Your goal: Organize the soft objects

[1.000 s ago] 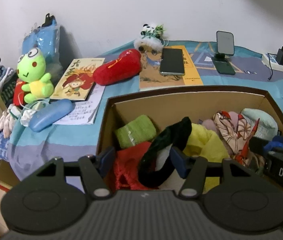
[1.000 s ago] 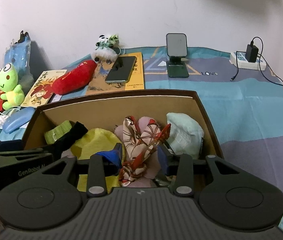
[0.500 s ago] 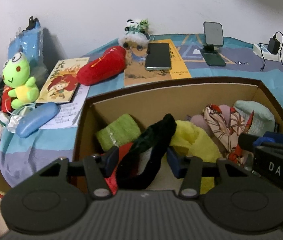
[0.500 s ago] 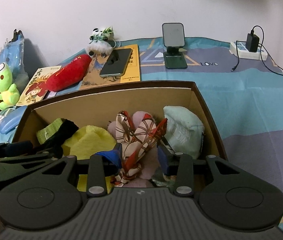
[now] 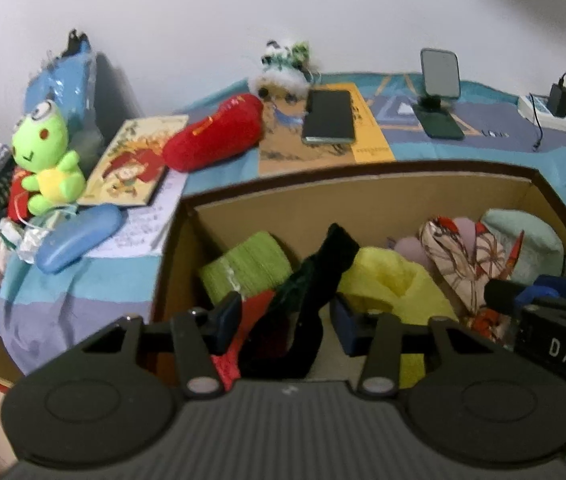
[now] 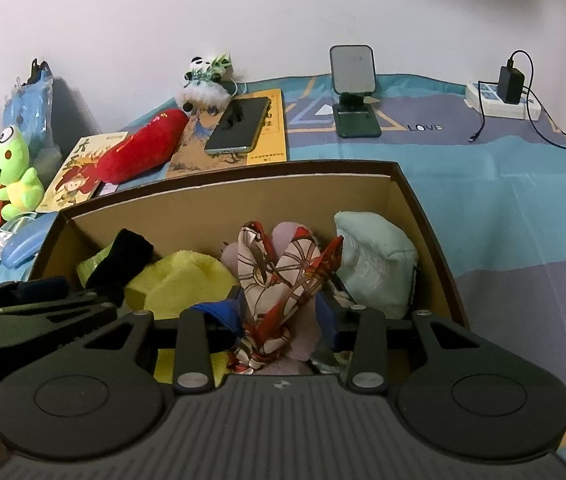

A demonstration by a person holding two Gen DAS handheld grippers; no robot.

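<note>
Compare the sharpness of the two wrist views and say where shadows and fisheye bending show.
Left wrist view: soft with motion blur, the frog plush and cardboard box rim smeared. Right wrist view: crisper, the phone edges clean. Both: dark vignette at the corners, a shadow on the wall beside the blue bag, and the box rim bowed.

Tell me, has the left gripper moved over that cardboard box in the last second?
Yes. The left gripper has shifted rightward and deeper over the cardboard box: the box's left wall sat straight ahead before and now lies off to its left.
</note>
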